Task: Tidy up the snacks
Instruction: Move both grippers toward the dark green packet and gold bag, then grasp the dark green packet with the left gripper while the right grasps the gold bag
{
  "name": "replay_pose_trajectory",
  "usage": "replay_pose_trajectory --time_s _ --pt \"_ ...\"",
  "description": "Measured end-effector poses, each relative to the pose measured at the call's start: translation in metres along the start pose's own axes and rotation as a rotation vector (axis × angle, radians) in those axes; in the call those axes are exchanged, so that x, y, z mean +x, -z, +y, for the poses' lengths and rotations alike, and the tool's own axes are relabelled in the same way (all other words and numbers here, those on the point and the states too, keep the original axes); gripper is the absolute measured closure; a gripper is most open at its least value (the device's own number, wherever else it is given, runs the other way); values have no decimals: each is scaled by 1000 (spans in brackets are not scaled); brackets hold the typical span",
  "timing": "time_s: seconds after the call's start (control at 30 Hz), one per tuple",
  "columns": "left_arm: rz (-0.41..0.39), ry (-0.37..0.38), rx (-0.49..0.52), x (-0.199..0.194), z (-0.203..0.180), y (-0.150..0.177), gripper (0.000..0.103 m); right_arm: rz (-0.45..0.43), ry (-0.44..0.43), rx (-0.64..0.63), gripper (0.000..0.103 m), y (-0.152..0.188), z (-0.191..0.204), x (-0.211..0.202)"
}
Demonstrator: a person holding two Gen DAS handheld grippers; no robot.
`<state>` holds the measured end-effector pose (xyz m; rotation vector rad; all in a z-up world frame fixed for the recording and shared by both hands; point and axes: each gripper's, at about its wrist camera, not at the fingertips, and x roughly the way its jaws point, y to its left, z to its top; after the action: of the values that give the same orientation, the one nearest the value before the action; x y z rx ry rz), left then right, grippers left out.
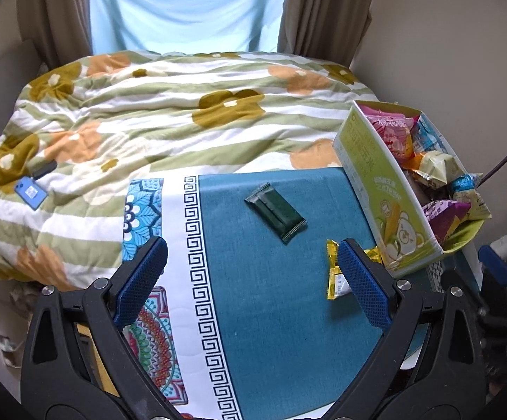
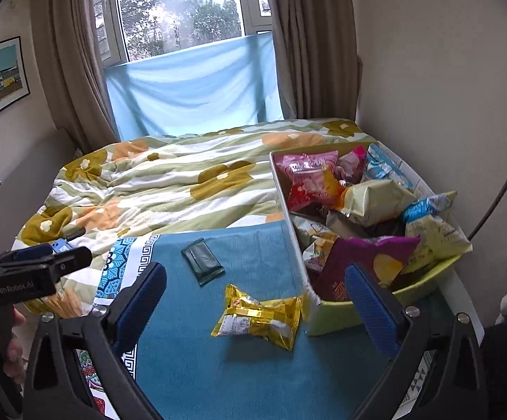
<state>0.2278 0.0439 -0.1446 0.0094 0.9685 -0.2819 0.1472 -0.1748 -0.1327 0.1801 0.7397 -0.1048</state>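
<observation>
Yellow packet half hidden behind left gripper finger.

Black claw, blue textured pads

Both wrist views look down across the teal cloth toward the window

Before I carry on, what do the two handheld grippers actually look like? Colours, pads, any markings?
Both match: the left gripper and right gripper have black plastic frames with triangular cut-outs and silver pivot bolts. Their fingers carry blue pads with a fine dotted grip texture. In the right wrist view, the left gripper's black body bears white "GenRobot.AI" lettering. No cable on either gripper is clearly visible, and no sleeve shows.
</observation>
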Motion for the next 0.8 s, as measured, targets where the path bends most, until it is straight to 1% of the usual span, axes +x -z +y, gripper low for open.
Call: replay_pose_trajectory --time_s 0.13,0.23,0.33,0.4,0.5,0.57,0.67,0.8 --pt "34 -3 0 56 -1 -8 6 29 33 -7 1 25 18 30" --pt "71 2 6 105 -3 -14 6 55 34 -26 1 45 28 60" --pt "100 -7 39 151 -9 -21 6 81 40 -41 1 61 34 90" --pt "114 -8 67 177 -15 -25 6 91 68 -68 1 69 39 107" --pt "144 -23 115 213 -24 -29 6 91 79 -88 1 77 42 124" --pt "166 -32 140 233 -29 -31 6 95 82 -99 1 80 43 134" --pt "191 -45 163 251 -29 -32 6 98 86 -128 1 77 45 149" --pt "200 -13 168 256 -25 -33 6 108 102 -159 1 71 46 166"
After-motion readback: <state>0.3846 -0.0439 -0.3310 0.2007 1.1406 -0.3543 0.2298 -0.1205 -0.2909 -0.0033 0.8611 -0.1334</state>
